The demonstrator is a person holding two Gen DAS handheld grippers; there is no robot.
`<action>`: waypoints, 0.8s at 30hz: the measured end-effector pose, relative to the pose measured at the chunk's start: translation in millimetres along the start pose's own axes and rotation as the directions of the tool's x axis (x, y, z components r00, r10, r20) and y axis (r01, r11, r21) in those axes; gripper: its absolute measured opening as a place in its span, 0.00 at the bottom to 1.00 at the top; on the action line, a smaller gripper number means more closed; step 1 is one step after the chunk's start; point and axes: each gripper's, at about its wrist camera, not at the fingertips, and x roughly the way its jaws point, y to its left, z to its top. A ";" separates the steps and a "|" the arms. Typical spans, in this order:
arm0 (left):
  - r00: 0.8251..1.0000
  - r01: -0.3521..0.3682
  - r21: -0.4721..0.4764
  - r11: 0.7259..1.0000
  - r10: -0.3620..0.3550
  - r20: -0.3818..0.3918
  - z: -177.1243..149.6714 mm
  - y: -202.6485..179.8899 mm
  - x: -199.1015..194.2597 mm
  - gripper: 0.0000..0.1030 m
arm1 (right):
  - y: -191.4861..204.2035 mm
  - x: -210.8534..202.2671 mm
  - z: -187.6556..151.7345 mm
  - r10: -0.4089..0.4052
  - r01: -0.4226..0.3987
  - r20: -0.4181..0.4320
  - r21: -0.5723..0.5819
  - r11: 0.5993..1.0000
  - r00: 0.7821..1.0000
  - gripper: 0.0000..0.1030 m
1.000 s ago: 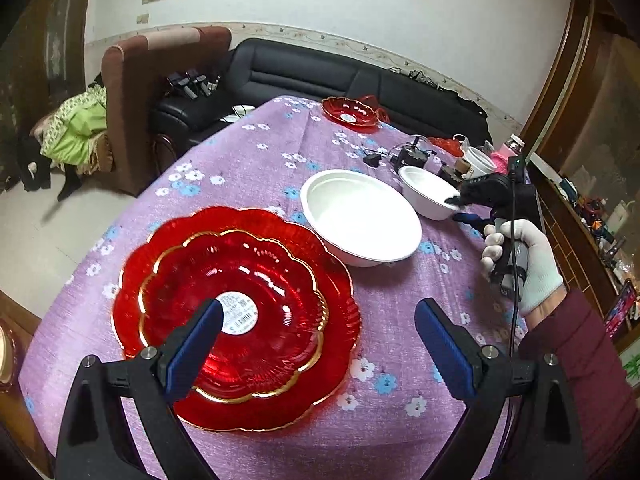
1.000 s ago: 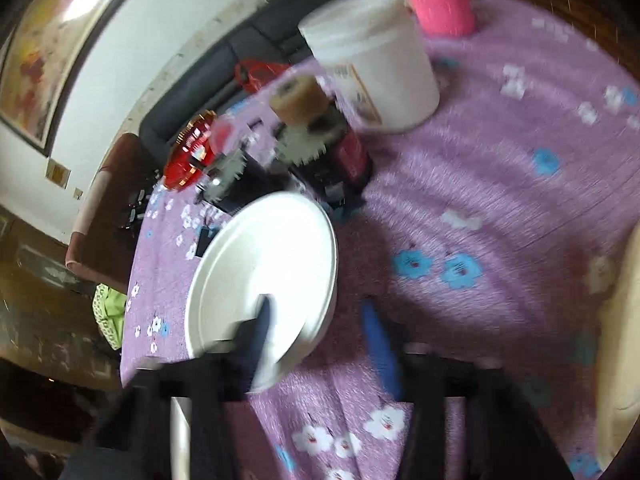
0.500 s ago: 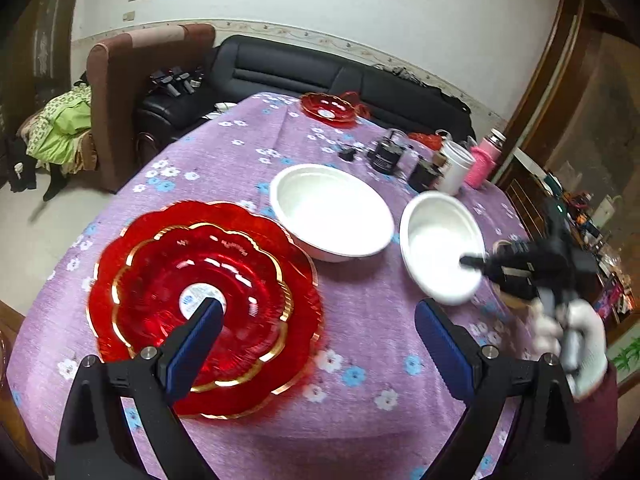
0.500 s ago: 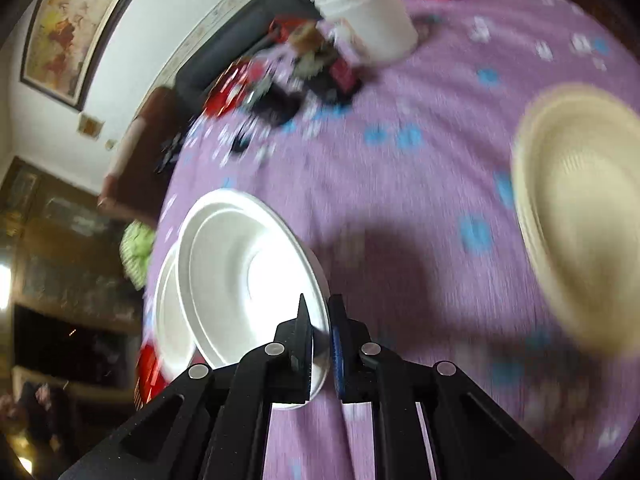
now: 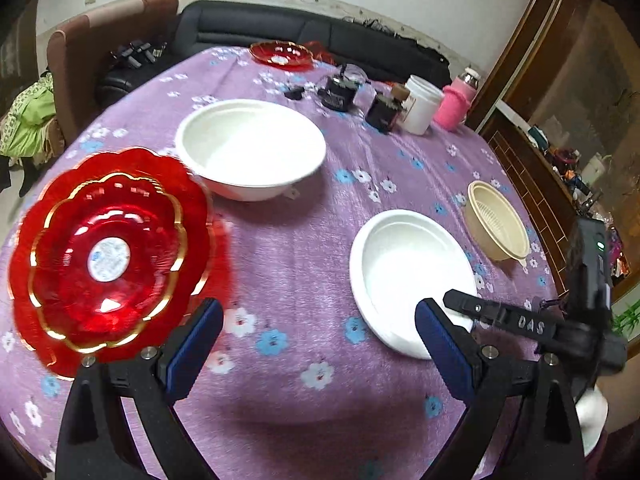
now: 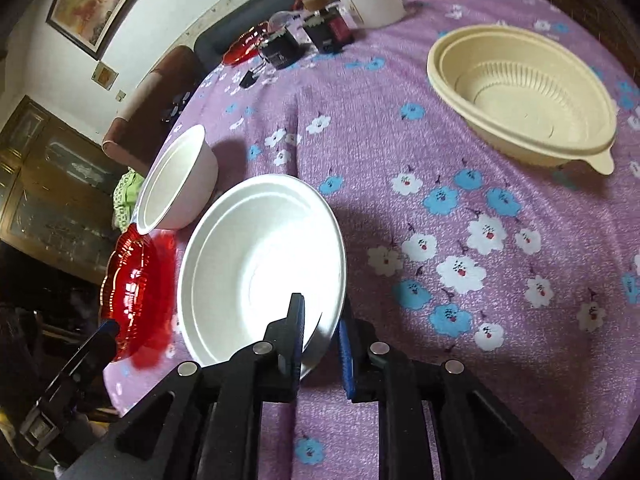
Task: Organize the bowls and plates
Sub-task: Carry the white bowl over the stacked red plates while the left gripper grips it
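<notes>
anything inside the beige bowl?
The beige bowl looks empty: its ribbed floor shows bare in the right wrist view. A stepped inner rim may be a second nested bowl; cannot tell.

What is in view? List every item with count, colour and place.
plate stack: 1, red, near left edge
far plate: 1, red, far edge
deep bowl: 1, white, centre-left
shallow bowl: 1, white, near right
ribbed bowl: 1, beige, right edge
jar: 1, white, far right
bottle: 1, pink, beside jar
tablecloth: 1, purple floral, covering table
sofa: 1, black, behind table
left tongs: 1, black, open
right tongs: 1, black, straddling shallow bowl's rim, grip unclear
</notes>
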 end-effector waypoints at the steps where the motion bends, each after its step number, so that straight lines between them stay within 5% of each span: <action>1: 1.000 -0.004 0.005 1.000 0.004 -0.005 1.5 -3.6 5.3 0.93 | 0.4 -0.5 -0.3 -0.003 0.003 0.006 -0.003 1.000 1.000 0.16; 7: 0.996 -0.038 0.013 0.999 0.039 -0.076 11.0 -16.9 49.5 0.93 | 4.7 -2.7 -3.6 -0.023 0.024 0.044 -0.020 1.000 0.999 0.16; 9: 0.995 -0.034 0.009 0.999 0.035 -0.095 12.6 -18.4 58.9 0.84 | 3.9 -3.1 -4.9 -0.027 0.028 0.049 -0.021 0.999 0.998 0.16; 12: 0.992 -0.042 0.034 0.999 0.046 -0.120 13.4 -23.8 71.4 0.59 | 2.0 -4.2 -7.4 -0.028 0.029 0.056 -0.020 0.999 0.998 0.16; 14: 0.989 -0.038 0.048 0.998 0.045 -0.139 13.3 -26.6 78.1 0.34 | 2.5 -3.3 -8.0 -0.034 0.035 0.062 -0.029 0.999 0.998 0.16; 16: 0.987 -0.013 0.051 0.999 0.021 -0.162 12.2 -29.6 82.5 0.22 | 4.4 -4.2 -9.4 -0.034 0.037 0.067 -0.046 0.998 0.997 0.16; 24: 0.996 0.021 0.026 0.999 -0.018 -0.083 11.0 -21.5 38.5 0.21 | 28.1 -21.1 -11.9 -0.016 0.027 0.115 -0.092 0.995 0.993 0.16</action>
